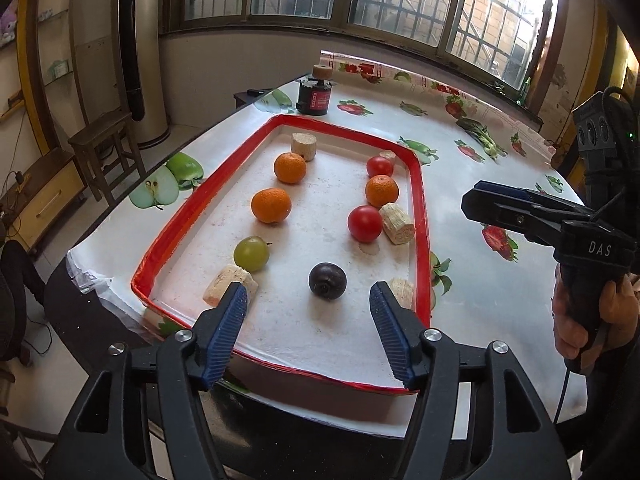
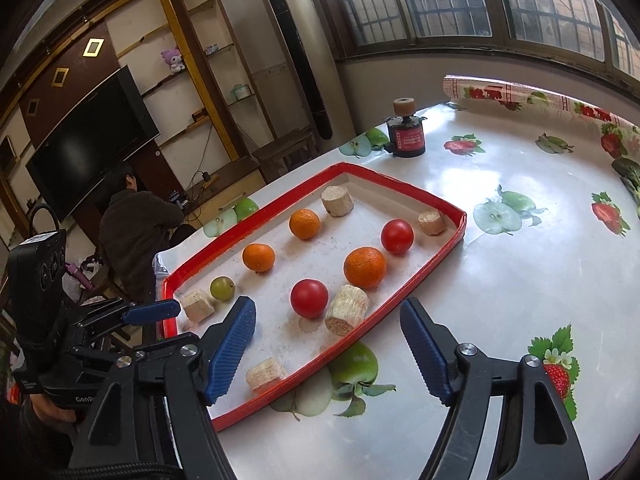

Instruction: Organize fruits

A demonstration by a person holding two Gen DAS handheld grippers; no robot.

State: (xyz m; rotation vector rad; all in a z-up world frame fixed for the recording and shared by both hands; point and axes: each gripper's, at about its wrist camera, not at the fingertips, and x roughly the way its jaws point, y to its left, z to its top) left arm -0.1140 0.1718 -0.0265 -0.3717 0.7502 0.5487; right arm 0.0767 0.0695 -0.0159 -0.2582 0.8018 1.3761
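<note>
A red-rimmed white tray (image 1: 419, 208) (image 2: 416, 280) holds three oranges (image 1: 271, 205) (image 2: 365, 267), two tomatoes (image 1: 364, 223) (image 2: 309, 298), a green grape (image 1: 251, 253) (image 2: 222, 288) and a dark plum (image 1: 327, 281). My left gripper (image 1: 309, 298) is open and empty, just in front of the plum; it also shows in the right wrist view (image 2: 154, 310). My right gripper (image 2: 328, 316) is open and empty, over the tray's near right rim; in the left wrist view (image 1: 484, 200) it hovers right of the tray.
Several pale cork-like cylinders (image 1: 396, 223) (image 2: 346, 309) lie among the fruit in the tray. A black-and-red jar (image 1: 315, 98) (image 2: 407, 136) stands beyond the tray on the fruit-print tablecloth (image 2: 520, 264). A person (image 2: 132, 232) sits left of the table.
</note>
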